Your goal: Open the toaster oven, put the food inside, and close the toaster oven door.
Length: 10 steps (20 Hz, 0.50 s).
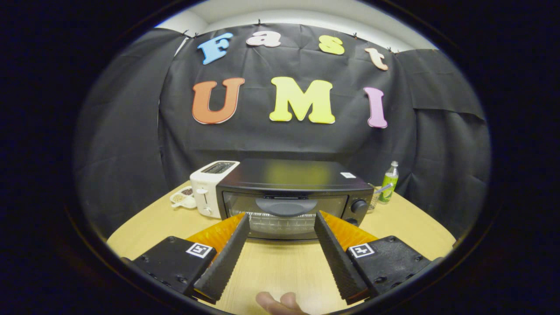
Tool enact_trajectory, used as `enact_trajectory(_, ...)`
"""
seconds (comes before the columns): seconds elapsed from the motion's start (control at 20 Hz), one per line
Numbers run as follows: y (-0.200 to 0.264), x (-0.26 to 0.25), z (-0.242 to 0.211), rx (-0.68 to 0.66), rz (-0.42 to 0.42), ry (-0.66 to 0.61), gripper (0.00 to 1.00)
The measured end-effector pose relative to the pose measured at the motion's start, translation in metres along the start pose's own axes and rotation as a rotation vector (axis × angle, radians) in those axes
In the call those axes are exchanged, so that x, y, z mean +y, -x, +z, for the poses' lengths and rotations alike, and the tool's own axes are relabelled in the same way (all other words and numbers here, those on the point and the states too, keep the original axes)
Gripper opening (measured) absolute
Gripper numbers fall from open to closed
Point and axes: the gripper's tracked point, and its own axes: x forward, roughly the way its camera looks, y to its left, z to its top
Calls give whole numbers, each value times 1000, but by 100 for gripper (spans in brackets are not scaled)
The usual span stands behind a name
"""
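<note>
A black toaster oven (288,197) stands on the wooden table (411,227), its glass door shut and its handle (286,205) facing me. My gripper (282,216) is open, with nothing between its fingers, and the fingertips reach close to the door just below the handle, one on each side of it. Through the glass I see a wire rack. A knob (358,206) sits to the right of the door. No food is visible near the fingers.
A white slot toaster (210,186) stands against the oven's left side, with a small white dish (183,197) of grains beside it. A green bottle (389,181) and a glass stand behind the oven's right corner. A person's fingertips (280,303) show below the fingers.
</note>
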Motion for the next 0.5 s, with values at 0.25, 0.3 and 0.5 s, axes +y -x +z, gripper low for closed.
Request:
enact_trajectory(0.25, 47, -18, 49, -58, -29, -17, 98)
enact_trajectory(0.3, 58, -21, 63, -79, -27, -25, 98)
enact_trajectory(0.5, 99, -37, 110, -152, -27, -65, 98)
